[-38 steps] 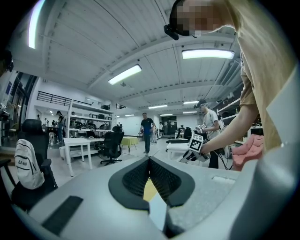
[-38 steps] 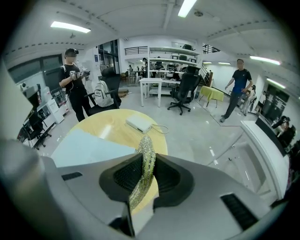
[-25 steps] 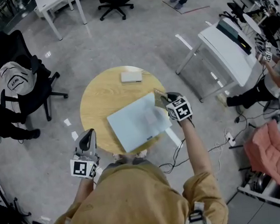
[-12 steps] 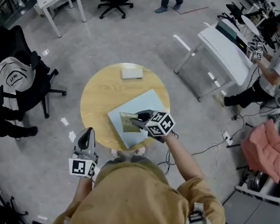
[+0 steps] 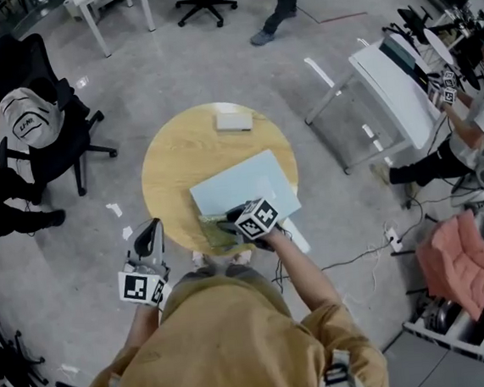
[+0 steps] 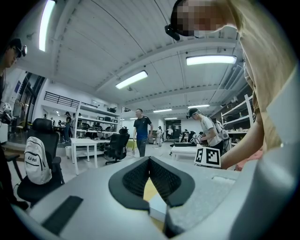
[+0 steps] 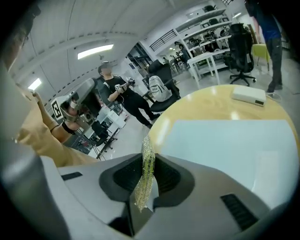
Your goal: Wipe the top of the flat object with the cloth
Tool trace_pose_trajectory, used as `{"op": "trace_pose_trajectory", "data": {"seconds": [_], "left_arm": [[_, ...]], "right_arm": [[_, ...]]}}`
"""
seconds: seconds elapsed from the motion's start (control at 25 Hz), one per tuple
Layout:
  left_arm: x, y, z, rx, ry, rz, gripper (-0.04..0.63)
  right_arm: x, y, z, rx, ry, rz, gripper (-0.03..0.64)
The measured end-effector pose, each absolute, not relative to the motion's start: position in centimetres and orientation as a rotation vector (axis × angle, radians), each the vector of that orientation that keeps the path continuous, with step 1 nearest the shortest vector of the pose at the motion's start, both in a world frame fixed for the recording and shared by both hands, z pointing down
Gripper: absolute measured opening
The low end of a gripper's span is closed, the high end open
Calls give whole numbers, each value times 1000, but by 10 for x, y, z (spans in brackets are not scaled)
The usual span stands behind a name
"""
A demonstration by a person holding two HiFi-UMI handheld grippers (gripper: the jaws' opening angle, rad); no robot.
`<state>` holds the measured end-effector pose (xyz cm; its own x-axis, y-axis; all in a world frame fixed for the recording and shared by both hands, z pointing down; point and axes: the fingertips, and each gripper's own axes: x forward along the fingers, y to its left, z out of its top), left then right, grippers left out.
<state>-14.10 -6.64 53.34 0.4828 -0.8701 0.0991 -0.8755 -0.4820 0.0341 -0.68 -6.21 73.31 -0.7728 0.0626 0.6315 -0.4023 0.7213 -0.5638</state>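
On the round wooden table point(image 5: 176, 173) lies a pale blue flat board point(image 5: 250, 183). My right gripper point(image 5: 226, 228) is shut on a yellow-green cloth point(image 5: 213, 230), which rests over the board's near-left corner at the table's front edge. In the right gripper view the cloth point(image 7: 146, 180) stands pinched edge-on between the jaws of the right gripper point(image 7: 147, 158), with the board point(image 7: 234, 150) spreading ahead. My left gripper point(image 5: 149, 233) hangs off the table's left front, shut and holding nothing. The left gripper point(image 6: 149, 160) shows its jaw tips meeting.
A small white box point(image 5: 233, 119) lies at the table's far edge. An office chair with a backpack point(image 5: 29, 124) stands at the left. A white desk point(image 5: 398, 88) and a seated person point(image 5: 473, 119) are at the right. Someone walks at the top point(image 5: 279, 6). Cables point(image 5: 351, 263) trail on the floor.
My right gripper has dragged the cloth across the board from its far right side to the near-left corner. The left gripper has stayed put.
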Motion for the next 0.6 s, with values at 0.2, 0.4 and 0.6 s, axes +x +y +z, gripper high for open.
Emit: {"op": "trace_pose_trajectory", "data": {"seconds": [0.2,0.4,0.6], "left_arm": [[-141,-65,537,2631,-1550,117,3],[-132,-67,539,2635,-1532,130,3],[-123,-72,540,2642,-1521,143,3]], "right_arm": [[4,-63,752,248,-2217,914,58],[26,-73,764,277,-2163,847,58],[61,-94,774,353,-2125,819,59]]}}
